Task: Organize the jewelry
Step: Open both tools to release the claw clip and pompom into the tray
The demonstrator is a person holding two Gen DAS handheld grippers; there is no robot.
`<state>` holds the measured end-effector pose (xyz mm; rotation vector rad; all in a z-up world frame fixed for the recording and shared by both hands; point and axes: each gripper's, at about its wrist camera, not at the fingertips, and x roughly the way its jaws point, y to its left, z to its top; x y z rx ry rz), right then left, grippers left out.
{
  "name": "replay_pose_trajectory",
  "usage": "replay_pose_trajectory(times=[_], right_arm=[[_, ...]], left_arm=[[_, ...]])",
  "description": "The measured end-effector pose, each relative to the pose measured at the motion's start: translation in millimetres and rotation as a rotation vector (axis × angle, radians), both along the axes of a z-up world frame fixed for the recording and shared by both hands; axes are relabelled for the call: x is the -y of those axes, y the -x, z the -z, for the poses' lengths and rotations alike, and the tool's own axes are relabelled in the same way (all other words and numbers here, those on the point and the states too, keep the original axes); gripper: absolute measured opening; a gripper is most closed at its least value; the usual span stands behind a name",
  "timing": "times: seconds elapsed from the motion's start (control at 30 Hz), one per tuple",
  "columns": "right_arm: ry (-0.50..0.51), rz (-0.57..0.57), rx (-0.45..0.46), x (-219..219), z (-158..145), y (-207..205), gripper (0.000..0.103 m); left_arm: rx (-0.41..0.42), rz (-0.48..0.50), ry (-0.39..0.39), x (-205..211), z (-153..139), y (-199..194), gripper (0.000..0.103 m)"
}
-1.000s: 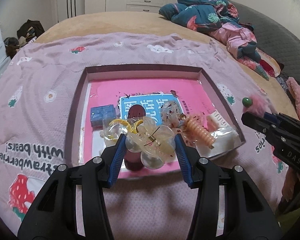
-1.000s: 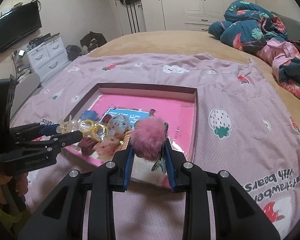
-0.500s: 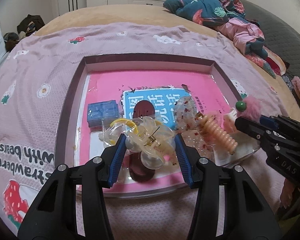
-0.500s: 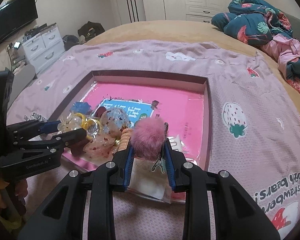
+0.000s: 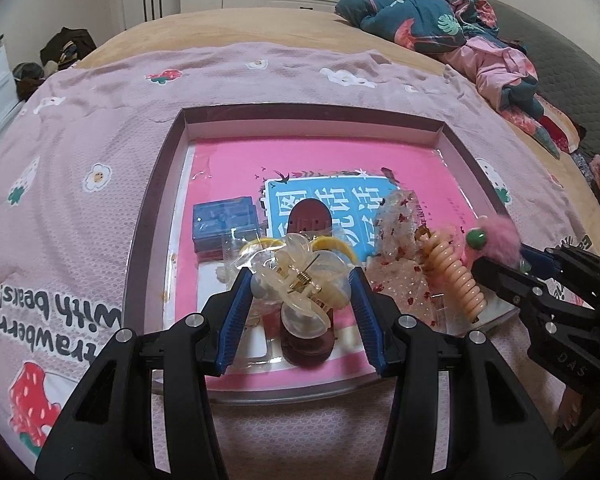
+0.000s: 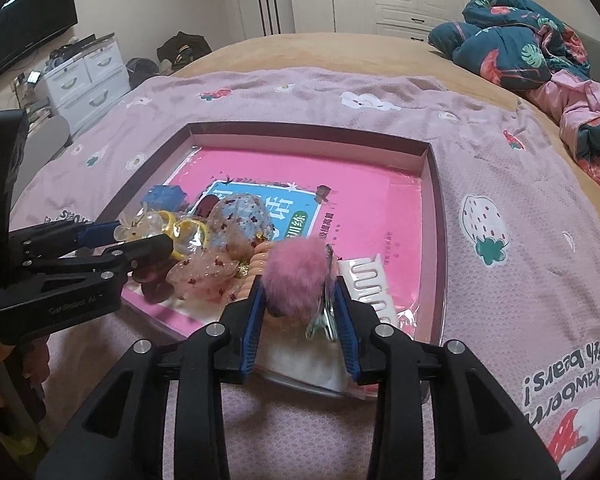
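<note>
My left gripper [image 5: 300, 280] is shut on a clear cream flower-shaped claw clip [image 5: 300, 276], held over the near part of a shallow tray [image 5: 156, 184] with a pink floor. It also shows in the right wrist view [image 6: 136, 240]. My right gripper [image 6: 298, 284] is shut on a pink pom-pom hair clip [image 6: 296, 276] with a metal clasp, over the tray's near right part; the pom-pom also shows in the left wrist view [image 5: 500, 240]. In the tray lie a peach spiral hair tie [image 5: 456, 276], a sheer dotted scrunchie [image 5: 396, 224], a blue box [image 5: 224, 220], yellow rings [image 6: 188, 228], a dark red oval clip [image 5: 310, 218] and a white comb [image 6: 368, 280].
The tray rests on a pink strawberry-print blanket [image 5: 80, 168] on a bed. Crumpled teal and pink bedding [image 5: 440, 20] lies at the far right. White drawers [image 6: 84, 76] and a TV [image 6: 28, 28] stand at the left, wardrobes behind.
Both grippers have moved forward over the tray with their clips still held. The right gripper with the pom-pom has come closer to the spiral hair tie.
</note>
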<state>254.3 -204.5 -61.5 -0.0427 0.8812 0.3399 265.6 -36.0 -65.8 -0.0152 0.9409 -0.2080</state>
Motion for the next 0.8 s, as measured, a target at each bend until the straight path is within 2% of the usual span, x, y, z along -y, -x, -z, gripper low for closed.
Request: replay_pose_trajectory(times=[0.17,0.63,0.8], right_arm=[[-0.001,-0.002,0.008,0,-3,5,0.042],[-0.006,-0.006,0.017,6,-13,25,0.043],[-0.005,0.001,0.025,10,-17,32,0.044]], left_arm=[[-0.001,0.001,-0.001,0,-1,0,0.041],[0.018,0.002,-0.008,0,-10,8,0.041],[0.036,-0.002,-0.007,-2,-22,14,0.046]])
